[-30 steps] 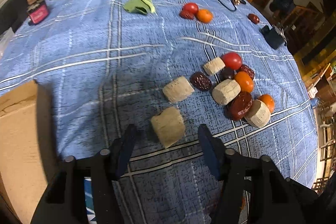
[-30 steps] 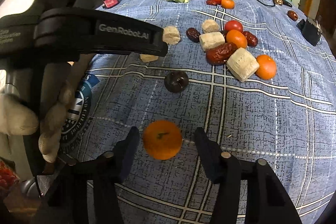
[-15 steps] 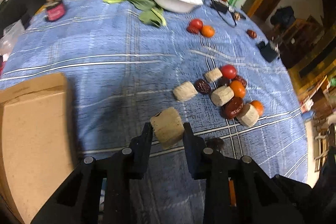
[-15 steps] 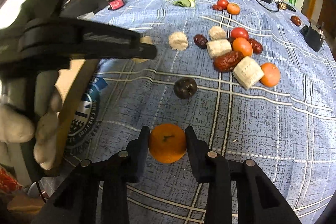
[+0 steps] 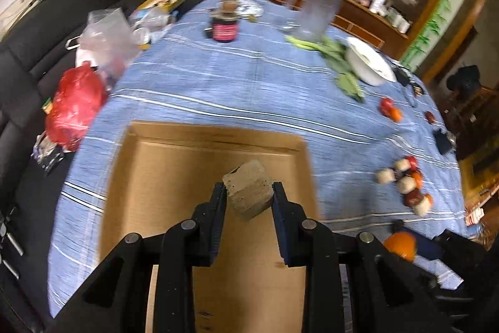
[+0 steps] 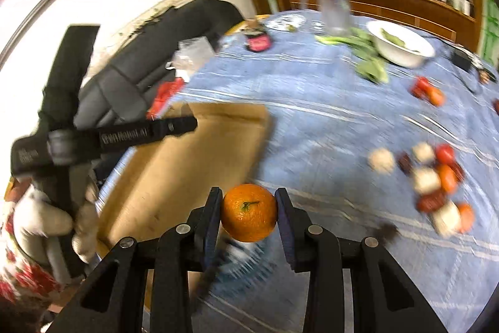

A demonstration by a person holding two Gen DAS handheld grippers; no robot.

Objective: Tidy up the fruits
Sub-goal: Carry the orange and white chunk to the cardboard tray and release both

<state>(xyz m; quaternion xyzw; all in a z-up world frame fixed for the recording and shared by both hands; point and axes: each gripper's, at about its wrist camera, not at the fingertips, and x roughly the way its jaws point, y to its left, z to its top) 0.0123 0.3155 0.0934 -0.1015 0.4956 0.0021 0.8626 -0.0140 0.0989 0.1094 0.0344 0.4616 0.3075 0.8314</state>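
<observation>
A: What has changed since a second ago?

B: Both grippers have closed on something and lifted it off the table. The left gripper (image 5: 249, 192), whose jaws stood spread around a pale block on the blue cloth, now pinches that pale block (image 5: 248, 192) between its fingers. It hangs over the cardboard box (image 5: 174, 173) in the middle of the left wrist view, clear of the cardboard.

A: And the other one?

B: The right gripper (image 6: 249, 199) has just closed too. It squeezes the orange (image 6: 249, 212) between its pads, stem side facing the camera, above the blue tablecloth (image 6: 327, 120) at lower centre of the right wrist view. The box's near corner lies just to the left of it.

A: Where is the rest of the fruit?

B: Still heaped at the right edge of both views: a cluster of fruit (image 6: 436, 177) with red tomatoes, small oranges, dark dates and more pale blocks, blurred by motion. A second small pair, red and orange, sits higher right near the white bowl (image 6: 402, 47) and the green leaves (image 6: 368, 64).

A: Anything else in view?

B: A clear jug (image 5: 315, 17) and a dark jar (image 5: 224, 27) at the top of the left view, and a gloved hand (image 6: 53, 217) holding the left tool at lower left of the right view.
</observation>
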